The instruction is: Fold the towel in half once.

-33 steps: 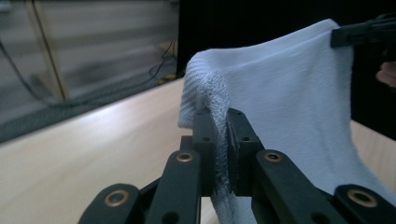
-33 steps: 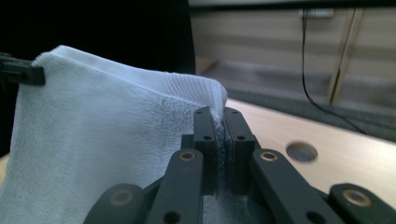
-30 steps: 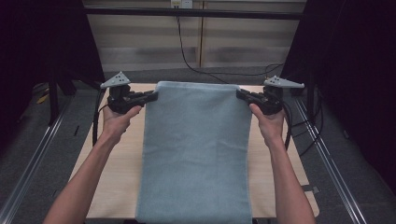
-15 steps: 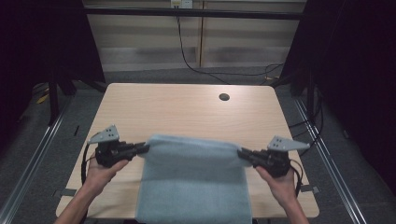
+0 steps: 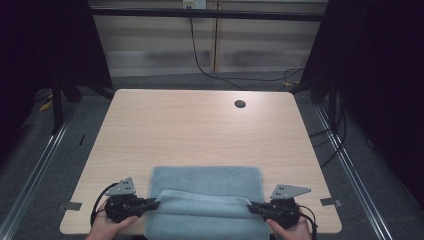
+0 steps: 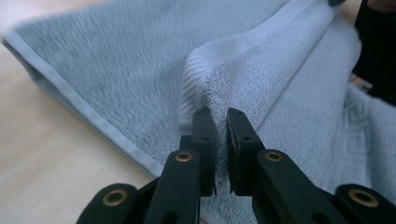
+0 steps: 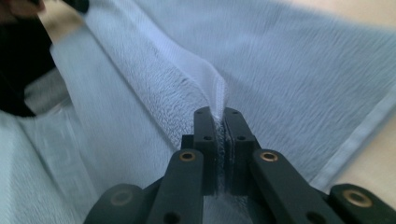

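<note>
A light blue towel (image 5: 207, 182) lies at the table's near edge, its lower part flat on the wood. Its upper hem (image 5: 205, 199) is stretched between my two grippers just above the flat part. My left gripper (image 5: 154, 203) is shut on the hem's left corner (image 6: 205, 79), jaws pinching the terry cloth. My right gripper (image 5: 251, 206) is shut on the right corner (image 7: 215, 91), the white hem caught between its pads. In the left gripper view (image 6: 217, 116) and the right gripper view (image 7: 217, 114) the towel spreads behind the jaws.
The wooden table (image 5: 190, 130) stretches away beyond the towel, with a round cable hole (image 5: 240, 104) near its far right. Metal frame rails (image 5: 45, 160) run along both sides. A black cable (image 5: 200, 55) hangs by the back wall.
Both grippers came down and toward the near edge with the towel's hem. The towel, held up a second ago, now lies folded low over the table.
</note>
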`<state>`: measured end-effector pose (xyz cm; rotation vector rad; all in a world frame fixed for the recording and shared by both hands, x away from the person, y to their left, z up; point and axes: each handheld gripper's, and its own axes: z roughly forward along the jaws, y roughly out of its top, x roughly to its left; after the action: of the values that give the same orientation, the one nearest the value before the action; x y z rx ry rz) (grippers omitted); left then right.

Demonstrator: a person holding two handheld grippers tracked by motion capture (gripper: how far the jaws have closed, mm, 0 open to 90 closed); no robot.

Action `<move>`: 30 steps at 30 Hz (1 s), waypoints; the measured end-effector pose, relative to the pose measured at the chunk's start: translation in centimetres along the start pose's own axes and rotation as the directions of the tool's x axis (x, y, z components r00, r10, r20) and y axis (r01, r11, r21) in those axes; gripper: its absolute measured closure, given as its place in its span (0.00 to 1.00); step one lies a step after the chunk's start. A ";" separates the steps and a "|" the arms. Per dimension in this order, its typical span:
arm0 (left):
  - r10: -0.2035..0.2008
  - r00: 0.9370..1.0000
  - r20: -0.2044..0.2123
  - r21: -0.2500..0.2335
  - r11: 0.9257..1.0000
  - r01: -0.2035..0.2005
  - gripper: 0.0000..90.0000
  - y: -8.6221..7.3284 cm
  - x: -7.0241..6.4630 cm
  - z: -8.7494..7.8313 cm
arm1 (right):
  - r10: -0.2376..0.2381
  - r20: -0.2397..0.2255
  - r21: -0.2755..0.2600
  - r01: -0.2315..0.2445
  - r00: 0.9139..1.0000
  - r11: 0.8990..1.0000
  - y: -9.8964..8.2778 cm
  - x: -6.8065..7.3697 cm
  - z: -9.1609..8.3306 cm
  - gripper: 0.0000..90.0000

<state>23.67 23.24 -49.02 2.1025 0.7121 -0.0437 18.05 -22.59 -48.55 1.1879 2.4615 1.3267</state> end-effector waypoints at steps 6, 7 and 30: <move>-0.019 0.999 -0.031 0.036 0.999 0.020 0.93 0.1 1.2 1.5 | 0.014 0.000 0.066 -0.014 1.000 0.998 0.0 -0.4 2.0 0.96; -0.034 0.999 -0.040 0.032 0.999 0.035 0.93 0.2 1.5 1.6 | 0.013 0.021 0.058 -0.014 1.000 0.998 0.5 -0.8 2.5 0.96; -0.071 0.975 -0.211 -0.013 0.997 0.070 0.94 7.2 12.4 5.6 | 0.048 0.152 0.010 -0.050 0.987 0.999 8.3 -9.8 9.2 0.97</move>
<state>38.92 21.64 -50.62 2.0955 0.9127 0.1455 33.53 -20.48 -50.56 1.3082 2.3530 1.1845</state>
